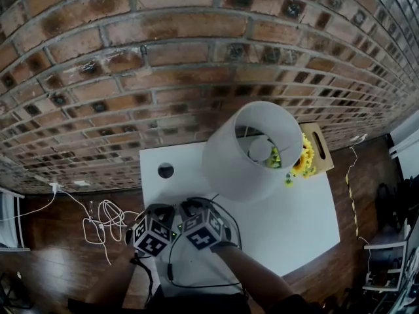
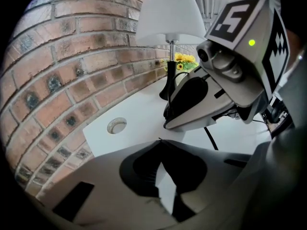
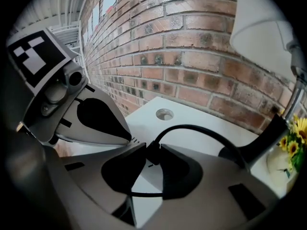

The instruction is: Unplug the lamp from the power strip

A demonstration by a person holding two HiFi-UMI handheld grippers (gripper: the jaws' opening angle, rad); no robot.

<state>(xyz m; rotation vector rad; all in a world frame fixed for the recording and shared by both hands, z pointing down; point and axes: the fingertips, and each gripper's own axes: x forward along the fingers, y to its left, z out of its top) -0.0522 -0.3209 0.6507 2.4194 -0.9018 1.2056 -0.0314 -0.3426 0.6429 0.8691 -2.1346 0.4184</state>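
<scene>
Right tool (image 3: 152, 145) clamps black lamp plug (image 3: 152, 155); left tool (image 2: 160, 142) tips together, nothing held. Pull straight out, no twisting, cord (image 3: 201, 131) slack.

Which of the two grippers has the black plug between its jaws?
The right gripper: its jaws clamp the black plug at the end of the cable. The left gripper has its jaws together at the tips, nothing between them.

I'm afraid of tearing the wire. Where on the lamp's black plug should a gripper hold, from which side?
Take the plug by its thick body, not the cord arching out of it, coming from the end opposite the cord with jaws across its sides. The right gripper pinches it there.
</scene>
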